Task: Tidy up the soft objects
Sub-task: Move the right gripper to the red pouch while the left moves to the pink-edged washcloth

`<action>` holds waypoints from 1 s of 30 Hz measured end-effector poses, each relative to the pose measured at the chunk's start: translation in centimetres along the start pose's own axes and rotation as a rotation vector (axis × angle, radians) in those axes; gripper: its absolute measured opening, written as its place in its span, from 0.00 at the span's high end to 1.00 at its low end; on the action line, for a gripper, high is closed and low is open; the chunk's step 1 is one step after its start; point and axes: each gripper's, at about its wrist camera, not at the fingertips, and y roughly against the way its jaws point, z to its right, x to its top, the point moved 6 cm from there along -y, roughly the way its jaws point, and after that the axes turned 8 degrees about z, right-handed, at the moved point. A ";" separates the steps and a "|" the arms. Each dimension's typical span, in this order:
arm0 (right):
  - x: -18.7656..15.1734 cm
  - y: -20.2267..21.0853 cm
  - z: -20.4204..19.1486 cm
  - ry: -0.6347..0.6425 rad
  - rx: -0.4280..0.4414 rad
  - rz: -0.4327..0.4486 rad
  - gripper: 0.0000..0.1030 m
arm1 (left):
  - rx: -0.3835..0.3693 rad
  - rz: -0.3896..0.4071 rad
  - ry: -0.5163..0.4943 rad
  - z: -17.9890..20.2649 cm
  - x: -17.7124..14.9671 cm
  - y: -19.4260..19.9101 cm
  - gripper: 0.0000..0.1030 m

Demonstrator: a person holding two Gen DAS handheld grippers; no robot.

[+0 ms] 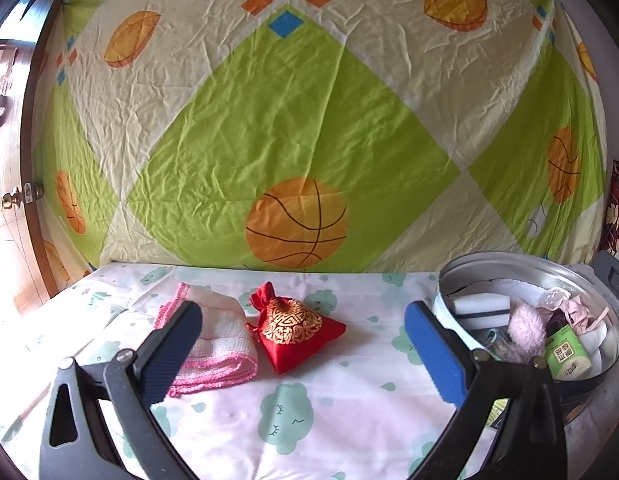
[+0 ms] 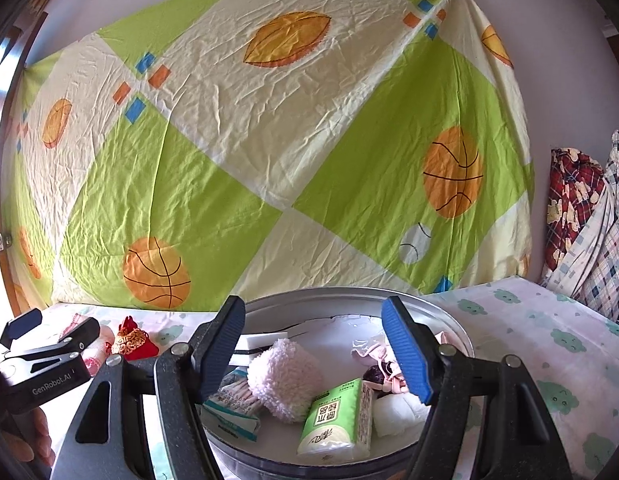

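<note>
- Currently left gripper (image 1: 305,332) spread wide, empty, red pouch (image 1: 295,330) and folded pink towel (image 1: 217,340) on sheet between its fingers.
- Right gripper (image 2: 315,350) released, empty, over metal basin (image 2: 449,320) holding tissue pack (image 2: 335,420) and fluffy pink roll (image 2: 285,380).

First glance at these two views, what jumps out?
The big green-and-cream sheet printed with basketballs fills the back wall. On the bed, a red pouch with gold pattern lies beside a folded pink towel, between the open left gripper's fingers. At right, a metal basin holds a fluffy pink ball and a green tissue pack, under the open right gripper.
</note>
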 end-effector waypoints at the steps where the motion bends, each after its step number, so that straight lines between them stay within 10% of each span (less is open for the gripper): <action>1: -0.1 0.0 -0.3 0.002 0.000 -0.006 0.29 | 0.001 0.000 0.001 -0.3 0.0 0.0 0.00; 30: -3.0 -3.1 -15.6 0.050 0.235 -0.148 0.29 | 0.268 -0.108 0.124 -16.9 -1.6 -4.7 0.00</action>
